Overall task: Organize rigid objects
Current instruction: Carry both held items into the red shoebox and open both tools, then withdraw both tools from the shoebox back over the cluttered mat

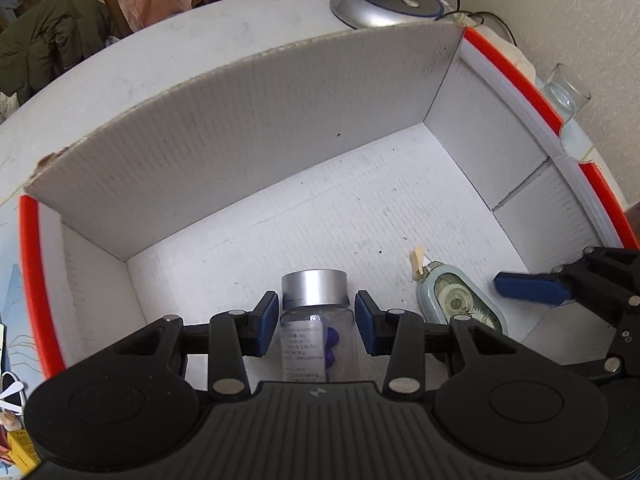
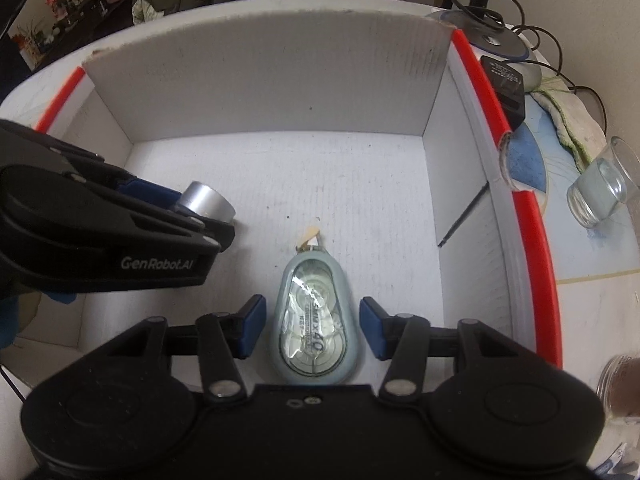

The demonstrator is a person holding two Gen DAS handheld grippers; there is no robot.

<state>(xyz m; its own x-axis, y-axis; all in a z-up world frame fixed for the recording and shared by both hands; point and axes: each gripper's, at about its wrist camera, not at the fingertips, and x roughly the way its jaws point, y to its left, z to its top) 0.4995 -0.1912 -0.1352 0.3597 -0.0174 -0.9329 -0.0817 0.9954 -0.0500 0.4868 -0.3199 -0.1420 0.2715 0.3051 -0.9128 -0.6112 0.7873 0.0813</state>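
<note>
One round white desk (image 1: 168, 40) is seen, carrying one white corrugated cardboard box with a red-edged rim (image 1: 248, 112); the box is open at the top and both tongs are lowered into it.

Two tongs are counted. The left tongs (image 1: 316, 322) are set fairly narrow, with the blue pads (image 1: 267, 322) standing at either side of one clear plastic bottle with a silver screw cap (image 1: 314, 290). The bottle is lying on the box floor near the front wall, cap pointing away, with purple pieces visible inside it. A thin gap is seen between each pad and the bottle, so the bottle is flanked rather than pinched.

The right tongs (image 2: 312, 330) are opened to a middling width around one pale blue, teardrop-shaped correction tape dispenser (image 2: 314, 320), which is lying flat on the box floor to the right of the bottle. Clear space is left on both sides of it, and it is touched by neither pad.

Outside the box, at its right edge, one clear drinking glass (image 2: 600, 192) is stood on the desk. Beyond the far right corner, one silver disc-shaped lamp base (image 1: 384, 4) with black cables is seen.
</note>
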